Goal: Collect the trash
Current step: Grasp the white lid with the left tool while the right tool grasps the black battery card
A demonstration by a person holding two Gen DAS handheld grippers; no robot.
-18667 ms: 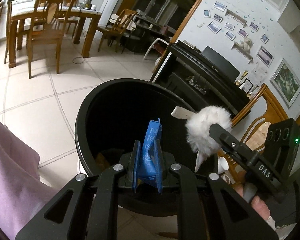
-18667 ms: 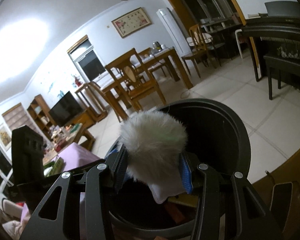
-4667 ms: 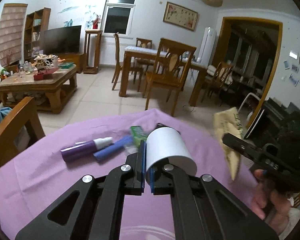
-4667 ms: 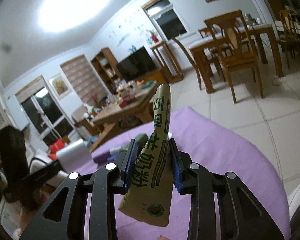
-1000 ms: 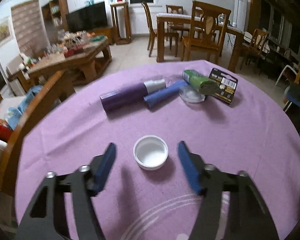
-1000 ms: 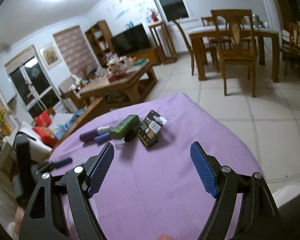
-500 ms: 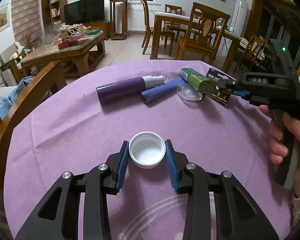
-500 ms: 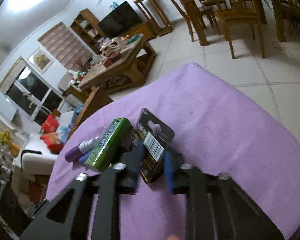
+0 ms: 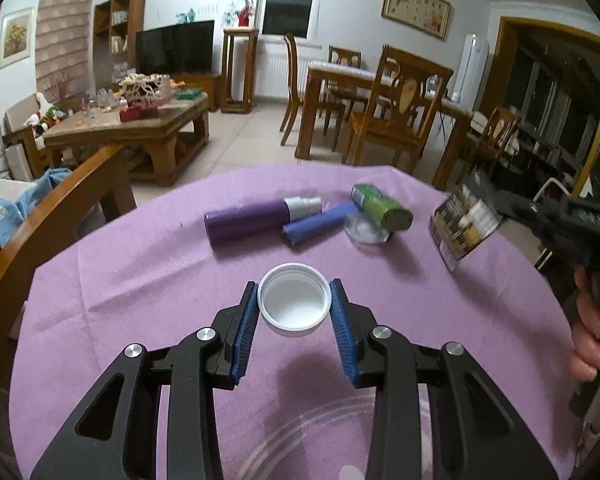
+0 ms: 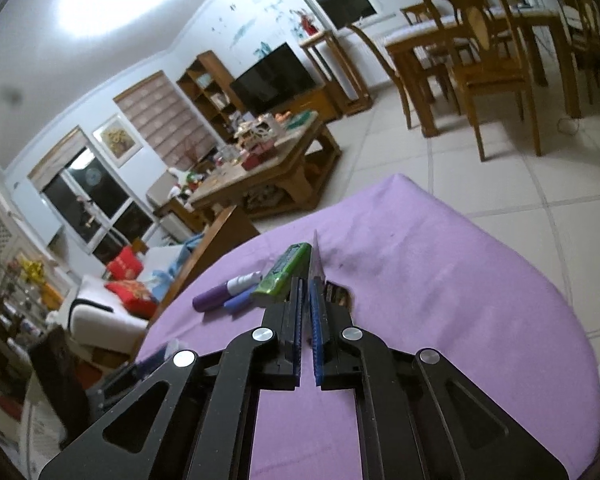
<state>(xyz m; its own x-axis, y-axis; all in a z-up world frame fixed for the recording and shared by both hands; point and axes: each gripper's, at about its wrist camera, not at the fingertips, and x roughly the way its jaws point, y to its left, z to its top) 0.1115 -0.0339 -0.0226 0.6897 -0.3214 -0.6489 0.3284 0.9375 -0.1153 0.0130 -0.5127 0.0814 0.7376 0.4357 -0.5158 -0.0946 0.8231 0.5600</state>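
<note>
One round white plastic lid [image 9: 293,306]

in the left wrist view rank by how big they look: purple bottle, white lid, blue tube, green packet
1. purple bottle, clearly the longest.
2. white lid, though it sits nearest the camera, so this is unsure.
3. blue tube and green packet look alike; not ranked.

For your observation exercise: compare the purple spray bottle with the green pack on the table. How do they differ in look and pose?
The purple spray bottle is longer, smooth and round, with a silver top; the green pack is shorter and printed. The bottle lies crosswise in the left wrist view; the pack angles away. Both lie flat on the purple tablecloth.
</note>
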